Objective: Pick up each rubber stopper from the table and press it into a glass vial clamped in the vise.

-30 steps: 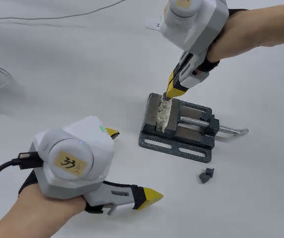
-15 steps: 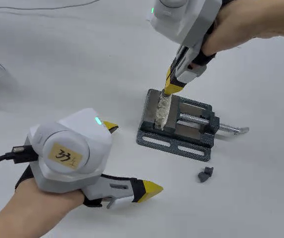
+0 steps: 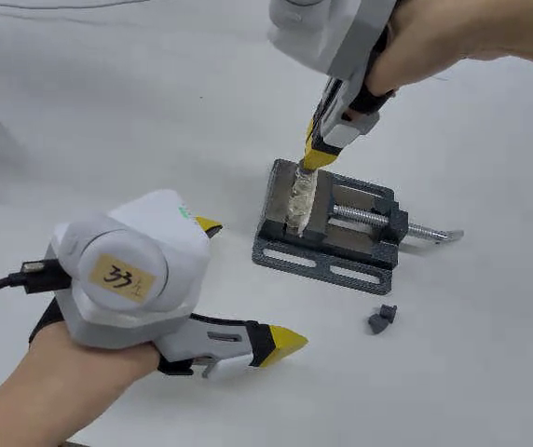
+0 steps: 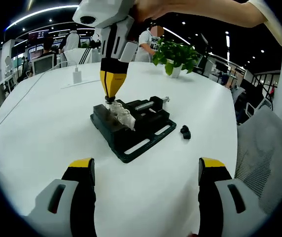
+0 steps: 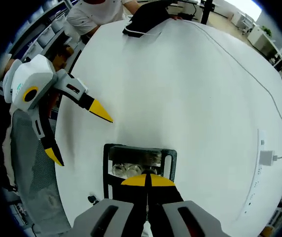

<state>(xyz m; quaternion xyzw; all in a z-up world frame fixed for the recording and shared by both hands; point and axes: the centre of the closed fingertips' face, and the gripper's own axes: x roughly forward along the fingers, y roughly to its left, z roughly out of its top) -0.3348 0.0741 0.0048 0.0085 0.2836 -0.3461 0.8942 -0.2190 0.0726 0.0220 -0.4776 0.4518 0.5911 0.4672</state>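
A white table (image 3: 108,112) is stretching across an open office. Toward its near edge, the left gripper (image 3: 248,284) is hovering with its jaws spread wide and empty, probably waiting clear of the work. Further in, a black vise (image 3: 327,265) is clamping a row of glass vials (image 3: 299,200) so they cannot tip. The right gripper (image 3: 318,156), jaws closed together, is pointing steeply down onto the row's far end, apparently seating a stopper. One grey rubber stopper (image 3: 381,319) is lying near the vise's right corner, awaiting pickup.
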